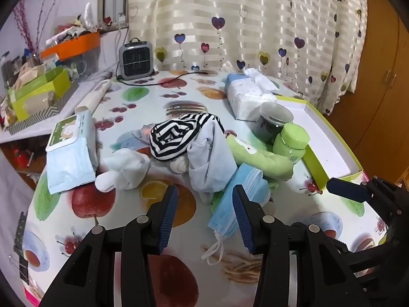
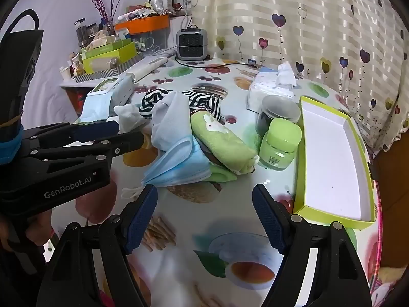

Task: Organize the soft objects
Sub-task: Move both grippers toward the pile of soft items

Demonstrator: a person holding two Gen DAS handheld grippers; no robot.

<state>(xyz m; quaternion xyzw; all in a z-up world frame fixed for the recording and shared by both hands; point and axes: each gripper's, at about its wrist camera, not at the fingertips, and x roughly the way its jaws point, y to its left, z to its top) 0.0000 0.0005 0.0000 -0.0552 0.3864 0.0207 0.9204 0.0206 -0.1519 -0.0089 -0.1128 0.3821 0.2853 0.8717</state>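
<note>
Left tongs: my left gripper [image 1: 204, 199] stands partly open above the table [image 1: 122, 230], holding nothing; its right pad is at the edge of the blue masks [image 1: 230, 204], though I cannot tell if it touches.
Right tongs: my right gripper [image 2: 204, 199] gapes as wide as it goes, empty, over bare cloth just short of the pile.
Soft things: masks at the front, green towel [image 2: 225, 143] rolled on top of them, pale sock [image 2: 168, 122] leaning beside it, striped cloth [image 1: 176, 135] behind, white socks [image 1: 125, 171] to the left.
Box: green-rimmed tray [image 2: 304, 153] lies to the right, white inside.
In the way: green jar [image 2: 280, 143] and dark jar [image 2: 276, 115] stand between pile and tray.
Around: wipes pack [image 1: 71, 153], tissues [image 1: 245, 97], heater [image 1: 136, 60].
</note>
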